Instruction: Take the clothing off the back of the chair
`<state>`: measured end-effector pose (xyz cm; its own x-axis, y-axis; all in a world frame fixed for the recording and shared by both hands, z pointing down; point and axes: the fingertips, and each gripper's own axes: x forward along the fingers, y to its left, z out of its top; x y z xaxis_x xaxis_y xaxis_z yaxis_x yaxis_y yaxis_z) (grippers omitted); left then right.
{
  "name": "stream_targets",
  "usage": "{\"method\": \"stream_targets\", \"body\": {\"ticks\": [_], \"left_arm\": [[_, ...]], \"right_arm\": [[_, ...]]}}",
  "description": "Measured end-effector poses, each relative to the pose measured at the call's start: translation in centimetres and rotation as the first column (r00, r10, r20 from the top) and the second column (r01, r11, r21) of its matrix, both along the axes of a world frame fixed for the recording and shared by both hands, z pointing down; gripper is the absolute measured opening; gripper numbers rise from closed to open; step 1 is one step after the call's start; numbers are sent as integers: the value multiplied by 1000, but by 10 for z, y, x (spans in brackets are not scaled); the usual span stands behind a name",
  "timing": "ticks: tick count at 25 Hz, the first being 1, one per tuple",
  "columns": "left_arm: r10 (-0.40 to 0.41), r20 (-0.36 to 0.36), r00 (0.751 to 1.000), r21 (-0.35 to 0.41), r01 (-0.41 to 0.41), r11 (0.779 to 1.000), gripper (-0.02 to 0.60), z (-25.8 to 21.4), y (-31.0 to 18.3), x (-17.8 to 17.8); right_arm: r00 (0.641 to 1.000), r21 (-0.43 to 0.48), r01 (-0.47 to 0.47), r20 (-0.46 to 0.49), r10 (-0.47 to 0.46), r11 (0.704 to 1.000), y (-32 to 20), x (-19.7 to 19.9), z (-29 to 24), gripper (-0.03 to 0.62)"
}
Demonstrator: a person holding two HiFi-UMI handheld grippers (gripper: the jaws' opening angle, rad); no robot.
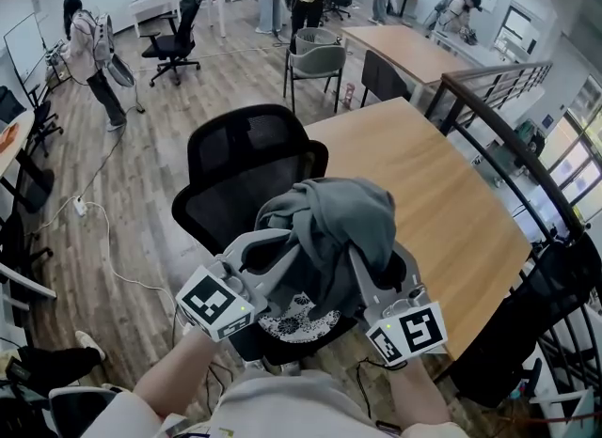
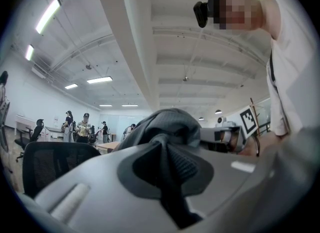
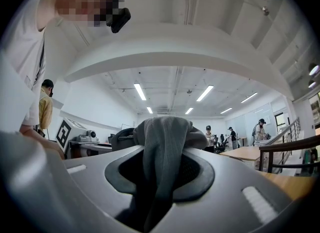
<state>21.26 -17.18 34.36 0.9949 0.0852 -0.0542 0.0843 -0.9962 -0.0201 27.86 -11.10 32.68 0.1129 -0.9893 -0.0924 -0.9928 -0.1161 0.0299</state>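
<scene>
Head view: wood table (chair, clothing)

Nothing readable is showing.
Only coded square markers are facing the camera on the left marker cube and right marker cube.

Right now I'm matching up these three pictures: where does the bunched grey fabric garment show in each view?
Head view: the bunched grey fabric garment is at lower centre, in front of the black mesh chair.
Left gripper view: at centre, clamped in the left gripper.
Right gripper view: at centre, clamped in the right gripper.
Shared landmark: the dark metal railing, to the garment's right in the head and right gripper views.
</scene>
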Motion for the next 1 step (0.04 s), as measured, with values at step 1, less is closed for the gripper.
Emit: {"method": "stream_targets", "body": {"ticks": [1], "left_arm": [[0, 0, 1000, 0, 0, 1000, 28, 0, 1, 0]], "right_arm": [[1000, 1, 1, 4, -1, 1000, 1, 0, 0, 129]]}}
